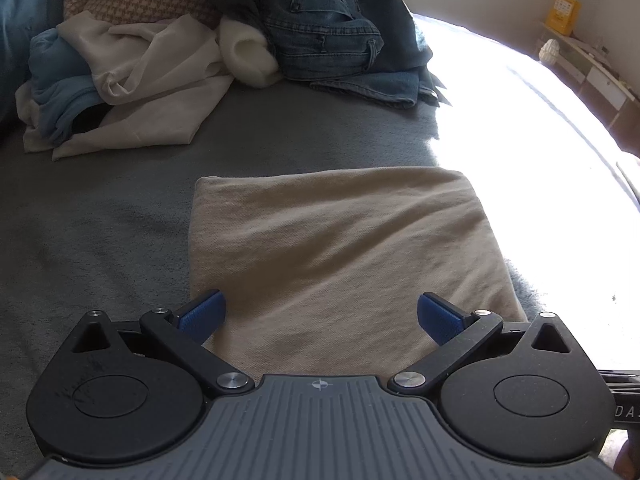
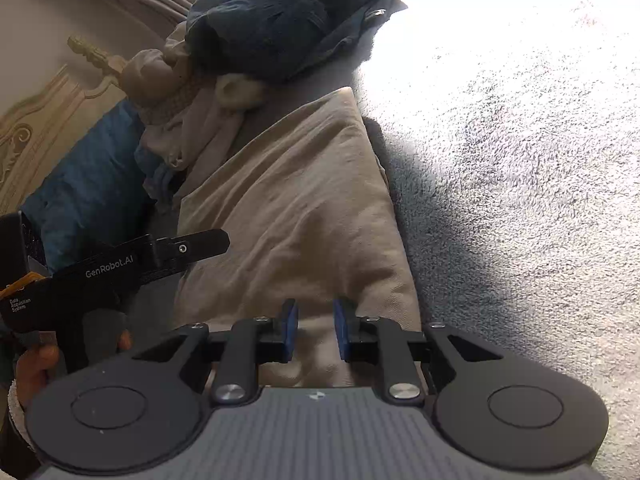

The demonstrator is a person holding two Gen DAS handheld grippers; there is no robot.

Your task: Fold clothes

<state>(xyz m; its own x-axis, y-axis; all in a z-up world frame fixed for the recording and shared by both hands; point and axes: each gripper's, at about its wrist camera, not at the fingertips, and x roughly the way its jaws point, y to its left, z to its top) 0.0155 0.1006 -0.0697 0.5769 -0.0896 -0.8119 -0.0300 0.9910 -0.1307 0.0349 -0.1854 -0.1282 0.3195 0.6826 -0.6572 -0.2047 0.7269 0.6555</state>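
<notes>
Open room: You have bare grey fleece bed cover (image 1: 100,240) on the left of the folded beige cloth rectangle (image 1: 340,248); on its right the cover runs into bright glare.
Edges: The cloth's far edge lies straight across your left view, well short of the clothes pile.
Task thing: It lies flat on the bed, right under both tools, its long axis running away from you in the right view.
Around: A heap of crumpled cream garments (image 1: 132,80) and blue denim jeans (image 1: 328,36) lies beyond, apart from the cloth.
Left tool (image 1: 320,316): released, blue pads wide apart above the cloth's near end.
Right tool (image 2: 316,330): narrow gap, a ridge of beige cloth between the pads; whether it pinches, you cannot tell.
</notes>
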